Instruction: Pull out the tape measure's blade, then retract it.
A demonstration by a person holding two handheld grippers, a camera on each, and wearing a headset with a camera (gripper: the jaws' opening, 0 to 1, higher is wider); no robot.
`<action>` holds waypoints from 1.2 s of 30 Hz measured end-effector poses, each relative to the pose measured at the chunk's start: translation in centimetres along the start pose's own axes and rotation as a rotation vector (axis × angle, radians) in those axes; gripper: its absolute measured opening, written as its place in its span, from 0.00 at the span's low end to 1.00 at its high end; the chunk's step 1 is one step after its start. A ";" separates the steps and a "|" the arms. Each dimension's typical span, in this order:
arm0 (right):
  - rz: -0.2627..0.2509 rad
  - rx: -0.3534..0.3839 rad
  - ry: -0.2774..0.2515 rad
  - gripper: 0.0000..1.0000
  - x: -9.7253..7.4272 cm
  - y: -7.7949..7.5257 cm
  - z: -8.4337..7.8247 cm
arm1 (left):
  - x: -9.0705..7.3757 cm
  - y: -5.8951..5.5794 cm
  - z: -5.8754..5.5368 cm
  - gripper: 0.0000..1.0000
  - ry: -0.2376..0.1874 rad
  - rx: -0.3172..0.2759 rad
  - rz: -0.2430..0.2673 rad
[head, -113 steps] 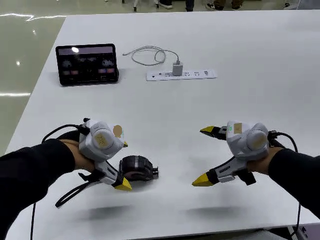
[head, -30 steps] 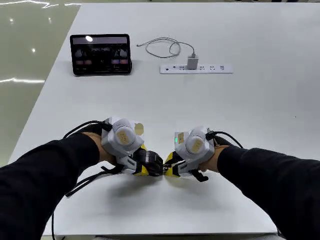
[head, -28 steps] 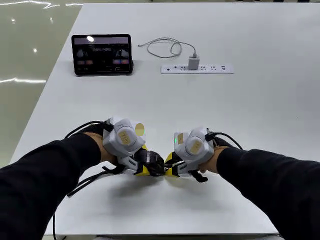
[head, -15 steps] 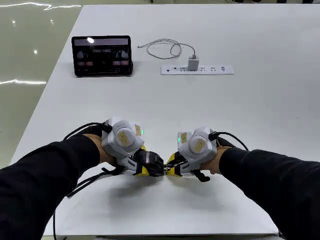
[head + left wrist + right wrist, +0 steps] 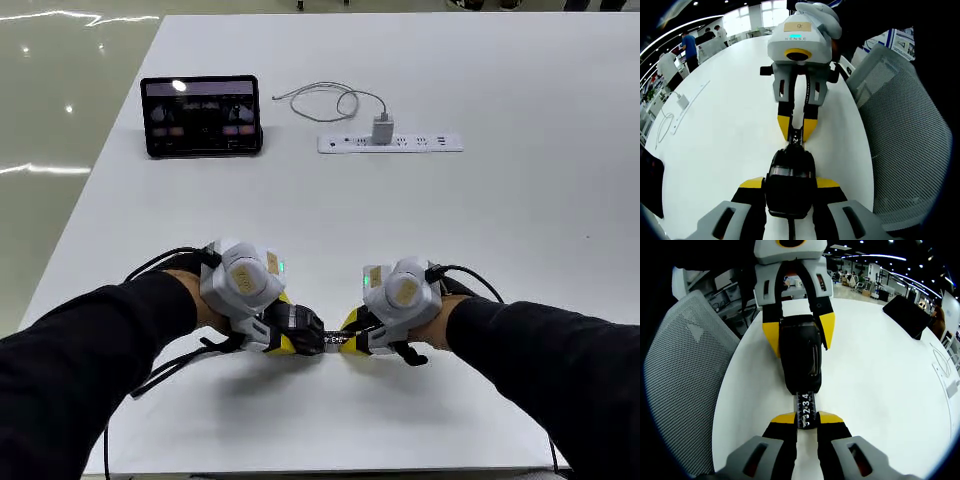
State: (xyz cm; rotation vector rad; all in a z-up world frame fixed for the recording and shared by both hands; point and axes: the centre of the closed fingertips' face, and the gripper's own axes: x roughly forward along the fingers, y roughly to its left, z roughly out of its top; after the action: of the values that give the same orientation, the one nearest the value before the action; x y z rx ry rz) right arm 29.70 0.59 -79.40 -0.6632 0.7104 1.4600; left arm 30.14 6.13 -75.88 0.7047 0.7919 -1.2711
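Since half a second ago my right gripper [image 5: 806, 419] has eased a little to the right of the tape measure case [image 5: 300, 328], baring a short run of tape. Across the table [image 5: 430, 220], bare white top runs wide to the right of the case, so I judge the pull has room. The table's near edge lies close behind the case, on my side. My left gripper [image 5: 790, 183] is clamped across the case to anchor it. The right jaws are nipped together on the blade [image 5: 805, 402] tip, just beside the case's mouth.
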 end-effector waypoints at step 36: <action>-0.017 -0.007 0.052 0.10 -2.5 -0.7 -3.2 | 0.0 0.0 0.0 0.31 0.006 -0.003 0.007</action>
State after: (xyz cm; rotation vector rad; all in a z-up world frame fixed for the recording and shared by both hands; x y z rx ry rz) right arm 30.31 -3.44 -79.50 -0.7126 0.7385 1.4348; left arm 30.16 6.12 -75.87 0.7080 0.7953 -1.2615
